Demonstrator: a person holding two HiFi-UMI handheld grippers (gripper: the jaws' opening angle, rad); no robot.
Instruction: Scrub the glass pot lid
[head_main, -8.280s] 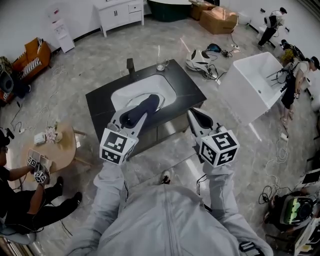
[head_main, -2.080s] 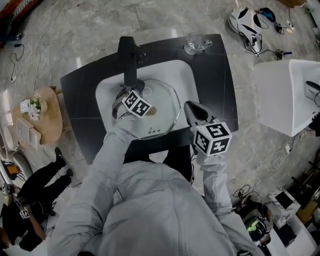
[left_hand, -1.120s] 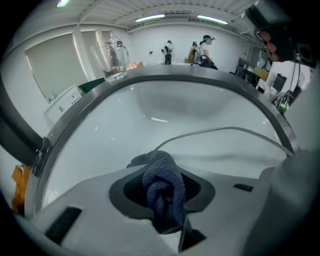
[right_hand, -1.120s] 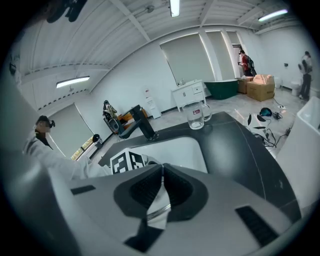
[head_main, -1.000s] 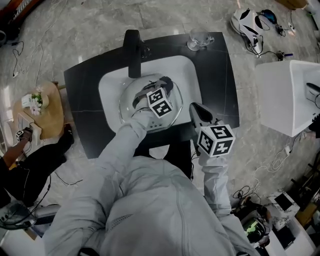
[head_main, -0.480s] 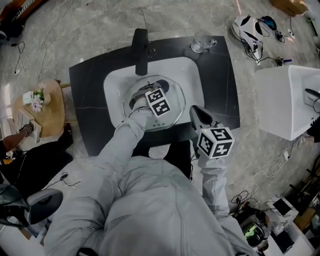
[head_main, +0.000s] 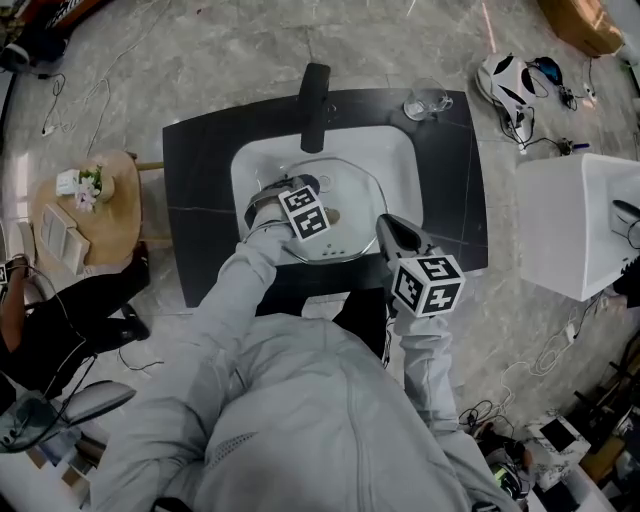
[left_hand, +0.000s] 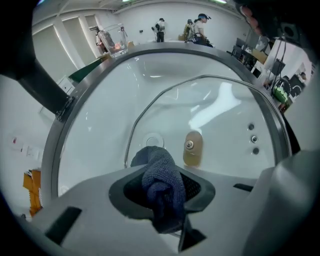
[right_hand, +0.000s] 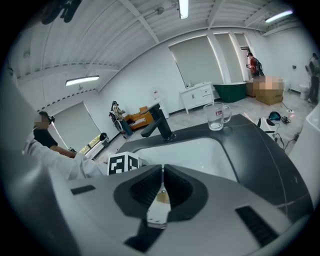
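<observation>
On the black worktop (head_main: 200, 200), the left hand-held gripper (head_main: 266, 203) clamps a dark blue cloth (left_hand: 160, 179) and presses it on the glass pot lid (head_main: 357, 198), which lies in the white sink (head_main: 402, 160) below the black faucet (head_main: 314, 105). The right hand-held gripper (head_main: 392, 232) hovers over the sink's front edge, jaws closed and empty. A glass mug (head_main: 427, 103) stands behind.

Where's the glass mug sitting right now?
In the head view, the glass mug stands on the dark countertop beyond the sink's far-right corner, right of the black faucet.
</observation>
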